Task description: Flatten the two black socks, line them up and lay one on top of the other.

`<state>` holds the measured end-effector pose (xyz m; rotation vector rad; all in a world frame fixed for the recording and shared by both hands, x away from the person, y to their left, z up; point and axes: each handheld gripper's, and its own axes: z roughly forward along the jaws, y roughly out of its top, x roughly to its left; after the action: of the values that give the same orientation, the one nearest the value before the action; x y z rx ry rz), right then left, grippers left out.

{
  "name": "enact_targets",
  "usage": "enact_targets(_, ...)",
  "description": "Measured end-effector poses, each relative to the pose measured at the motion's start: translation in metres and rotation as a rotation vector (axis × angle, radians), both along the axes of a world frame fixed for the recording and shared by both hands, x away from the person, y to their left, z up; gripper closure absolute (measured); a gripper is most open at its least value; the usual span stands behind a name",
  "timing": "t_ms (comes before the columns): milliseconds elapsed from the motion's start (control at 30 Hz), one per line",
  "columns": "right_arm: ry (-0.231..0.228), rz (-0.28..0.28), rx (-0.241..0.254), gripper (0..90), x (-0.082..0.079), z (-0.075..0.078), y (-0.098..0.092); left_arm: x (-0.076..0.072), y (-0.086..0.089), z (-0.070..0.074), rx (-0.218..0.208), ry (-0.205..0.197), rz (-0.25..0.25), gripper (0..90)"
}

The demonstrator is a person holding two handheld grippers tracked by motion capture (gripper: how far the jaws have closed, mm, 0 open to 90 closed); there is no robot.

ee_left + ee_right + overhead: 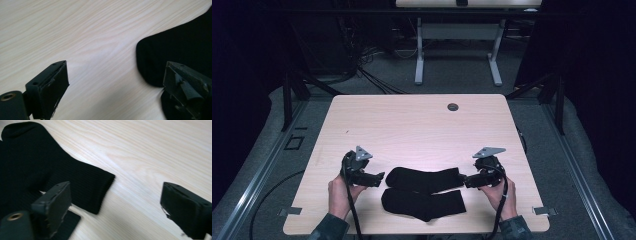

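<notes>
Two black socks point(424, 191) lay stacked, long axes running 9-to-3, between the wide-open left gripper point(378, 178) at 9 and equally near, wide-open right gripper point(465, 181) at 3.

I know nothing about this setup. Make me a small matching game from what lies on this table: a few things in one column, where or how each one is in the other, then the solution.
Things:
1. upper sock
2. lower sock
3. left gripper
4. round hole

Places or states:
A. near the table's far edge
B. closest to the person
C. open, at the socks' toe end
D. lies between the two grippers, its cuff by the right gripper

Pairs: 1-D, 2-B, 3-C, 4-A
</notes>
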<state>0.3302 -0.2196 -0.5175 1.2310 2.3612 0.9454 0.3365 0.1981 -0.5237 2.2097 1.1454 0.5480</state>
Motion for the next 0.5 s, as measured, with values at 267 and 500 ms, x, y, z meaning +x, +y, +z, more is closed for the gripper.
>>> enact_targets(267, -0.031, -0.08, -0.016, 0.0, -0.02, 0.003, -0.039, -0.023, 0.044, -0.019, -0.014, 0.043, 0.089, 2.5)
enact_targets(500, -0.025, -0.16, -0.039, 0.0, -0.033, -0.018, -0.071, -0.037, 0.07, -0.048, -0.045, 0.065, 0.17, 0.3)
